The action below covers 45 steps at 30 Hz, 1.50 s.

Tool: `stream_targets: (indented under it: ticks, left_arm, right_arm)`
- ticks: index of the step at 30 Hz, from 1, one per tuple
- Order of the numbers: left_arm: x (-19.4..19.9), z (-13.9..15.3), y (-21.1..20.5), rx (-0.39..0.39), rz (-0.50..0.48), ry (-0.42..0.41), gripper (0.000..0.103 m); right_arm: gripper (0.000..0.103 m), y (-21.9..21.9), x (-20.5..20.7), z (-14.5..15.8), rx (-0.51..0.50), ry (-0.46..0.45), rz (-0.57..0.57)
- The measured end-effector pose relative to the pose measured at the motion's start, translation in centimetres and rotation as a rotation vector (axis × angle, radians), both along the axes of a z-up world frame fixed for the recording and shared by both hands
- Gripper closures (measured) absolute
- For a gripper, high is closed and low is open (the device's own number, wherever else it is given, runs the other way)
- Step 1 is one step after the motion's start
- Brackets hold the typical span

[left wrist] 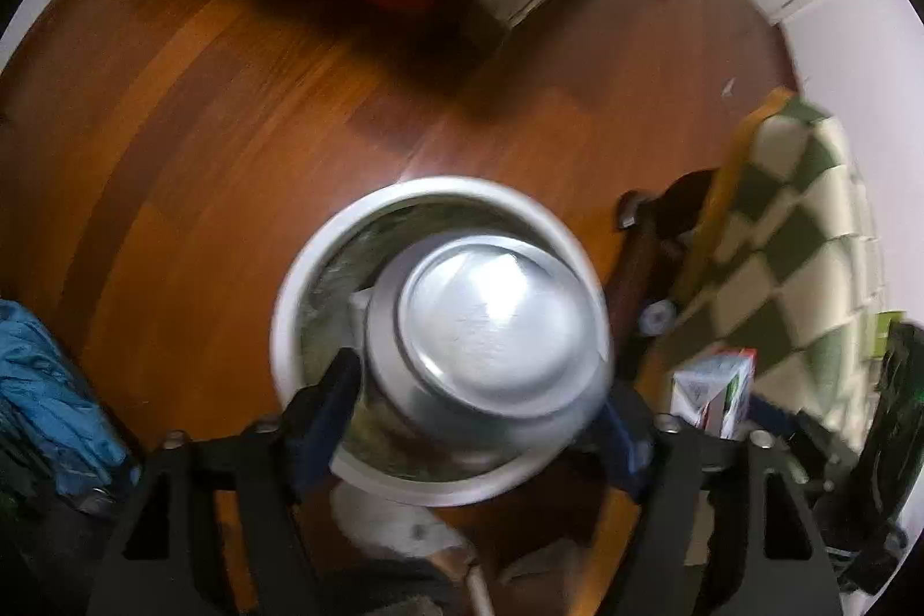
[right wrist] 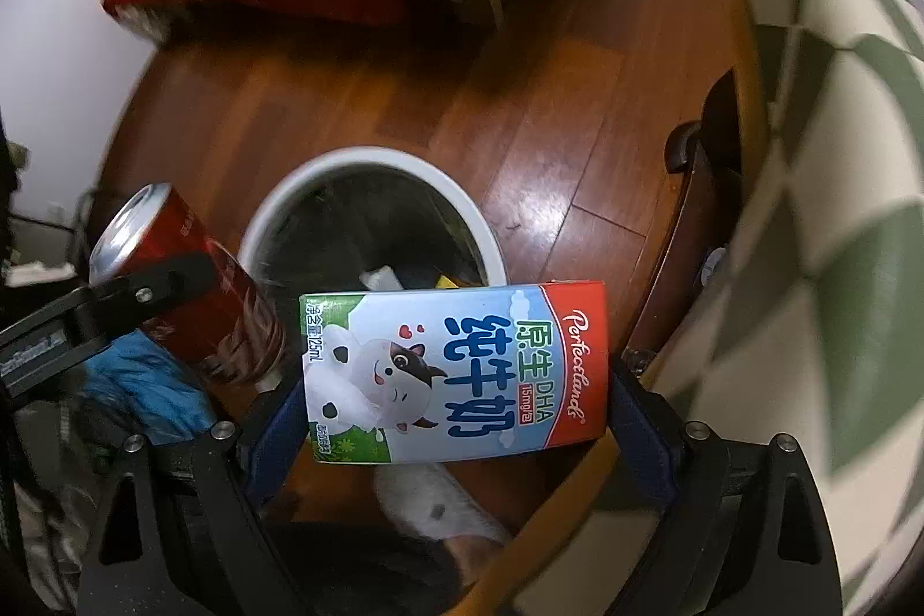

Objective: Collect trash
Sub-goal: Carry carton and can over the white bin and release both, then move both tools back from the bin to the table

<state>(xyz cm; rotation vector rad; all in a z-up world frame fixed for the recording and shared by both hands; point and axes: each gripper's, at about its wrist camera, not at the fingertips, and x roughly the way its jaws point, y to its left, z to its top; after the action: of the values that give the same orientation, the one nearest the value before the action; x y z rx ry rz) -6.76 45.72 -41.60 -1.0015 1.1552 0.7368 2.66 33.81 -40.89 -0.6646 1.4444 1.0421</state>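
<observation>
The left gripper points steeply down over a white bin that stands on the wooden floor. A red drink can sits between its blue-padded fingers, silvery base toward the camera, directly above the bin's mouth. The jaws stand wide; the left pad lies against the can's side, while the right one is partly hidden behind the can, so whether the can is gripped or already loose cannot be told through the blur. In the right wrist view the same can shows tilted beside the bin's rim, with the left gripper's black frame across it.

The right gripper also points down, just beside the left one. Its jaws are spread wide around a small milk carton, lying crosswise with its printed face toward the camera, each end meeting a blue finger. The carton hangs over the near edge of the bin, where some scraps already lie inside. From the left wrist view the carton appears at the right, close by.

A green-and-cream checked cushion lies to the right.
</observation>
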Motion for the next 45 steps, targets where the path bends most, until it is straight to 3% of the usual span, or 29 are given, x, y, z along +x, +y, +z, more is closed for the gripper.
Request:
stream_targets:
  ticks: [2,6,8,16,24,32,39,45]
  left_arm:
    - [-0.6,-0.6,0.3,-0.003,0.008,0.010,0.003]
    - [-2.8,-1.3,0.8,0.018,0.051,0.045,0.003]
    - [-3.8,-1.6,0.5,0.036,0.077,0.066,0.003]
    - [-5.3,-2.4,-0.1,0.115,0.093,0.153,0.003]
    - [-5.4,-1.9,-1.3,0.153,0.086,0.176,0.003]
    - [-5.7,0.4,-3.6,0.210,0.063,0.174,0.003]
    - [-6.6,3.5,-5.5,0.267,0.070,0.152,0.003]
    - [-7.6,7.3,-7.5,0.327,0.086,0.128,0.003]
  right_arm:
    - [0.009,1.2,0.1,-1.9,-0.033,-0.002,0.024]
    - [0.007,3.3,-0.3,-4.9,-0.057,0.013,0.060]
    - [0.000,3.7,-0.4,-5.4,-0.056,0.013,0.062]
    - [0.000,4.8,-1.1,-5.5,-0.050,-0.029,0.087]
    - [0.000,3.4,-1.9,-4.4,-0.079,-0.114,0.105]
    - [0.000,0.9,-2.8,-2.9,-0.080,-0.111,0.087]
    - [0.000,-0.6,-3.4,0.2,-0.033,-0.125,0.083]
    - [0.000,-2.4,-4.1,4.7,0.035,-0.130,0.088]
